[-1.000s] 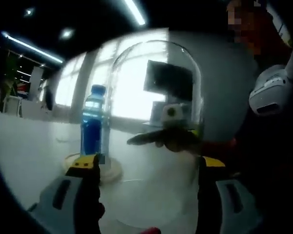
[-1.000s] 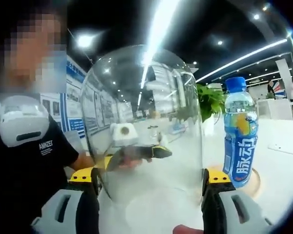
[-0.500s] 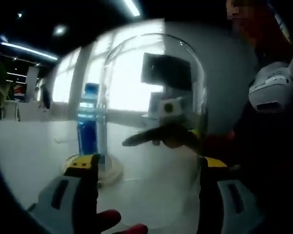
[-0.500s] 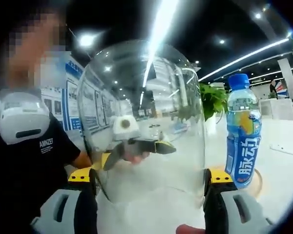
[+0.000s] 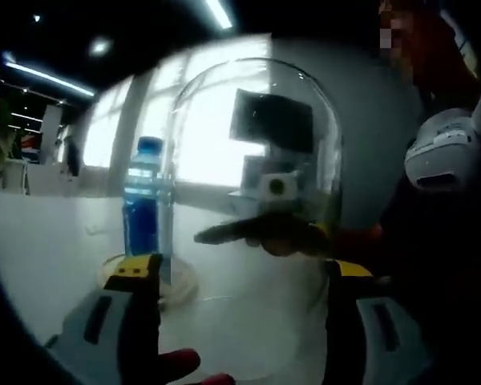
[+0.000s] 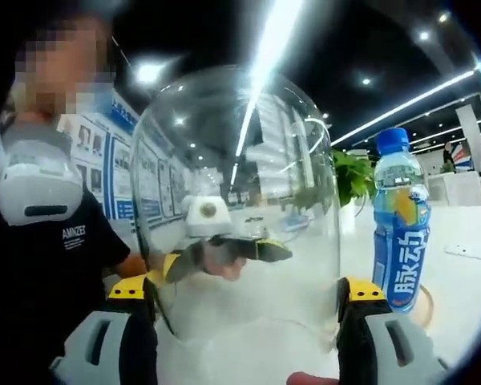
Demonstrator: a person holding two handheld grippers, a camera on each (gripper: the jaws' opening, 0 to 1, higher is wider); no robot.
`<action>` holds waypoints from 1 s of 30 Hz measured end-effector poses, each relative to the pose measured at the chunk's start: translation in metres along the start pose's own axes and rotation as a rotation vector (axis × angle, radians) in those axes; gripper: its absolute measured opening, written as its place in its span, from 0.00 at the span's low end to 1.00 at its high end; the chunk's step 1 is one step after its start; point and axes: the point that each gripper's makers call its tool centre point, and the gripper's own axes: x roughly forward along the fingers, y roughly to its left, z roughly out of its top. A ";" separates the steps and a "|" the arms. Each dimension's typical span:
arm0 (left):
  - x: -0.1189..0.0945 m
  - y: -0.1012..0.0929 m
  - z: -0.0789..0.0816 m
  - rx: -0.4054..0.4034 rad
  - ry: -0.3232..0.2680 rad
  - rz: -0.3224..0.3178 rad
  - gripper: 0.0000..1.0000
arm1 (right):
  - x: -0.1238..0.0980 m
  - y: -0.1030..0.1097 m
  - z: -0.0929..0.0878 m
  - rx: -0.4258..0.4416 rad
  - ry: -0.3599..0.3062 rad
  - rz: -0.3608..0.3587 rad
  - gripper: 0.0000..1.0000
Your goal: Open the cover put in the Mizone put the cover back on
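Glass cover (image 6: 236, 200) sits clamped between both your grippers' jaws, left gripper (image 5: 236, 269) and right gripper (image 6: 244, 293) on opposite sides. Mizone (image 6: 401, 220) stands on its round base (image 5: 180, 281) at 2 o'clock. Risk: uneven squeeze lets the dome slip or clip the bottle.

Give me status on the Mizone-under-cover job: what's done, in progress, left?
Done: the glass cover is off, and the Mizone bottle stands upright on the round base, apparently already placed.
In hand: both grippers hold the cover between them, the left gripper and right gripper each with jaws against its sides, beside the bottle.
Left: lower the cover over the bottle onto the base and release.
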 end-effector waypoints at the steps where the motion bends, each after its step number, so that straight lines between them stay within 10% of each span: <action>1: 0.000 0.000 0.000 -0.001 0.000 0.000 0.73 | 0.000 0.000 0.000 0.000 -0.004 -0.001 0.87; 30: 0.001 -0.005 0.006 -0.048 0.006 0.033 0.72 | 0.000 0.006 0.002 -0.001 0.006 0.010 0.87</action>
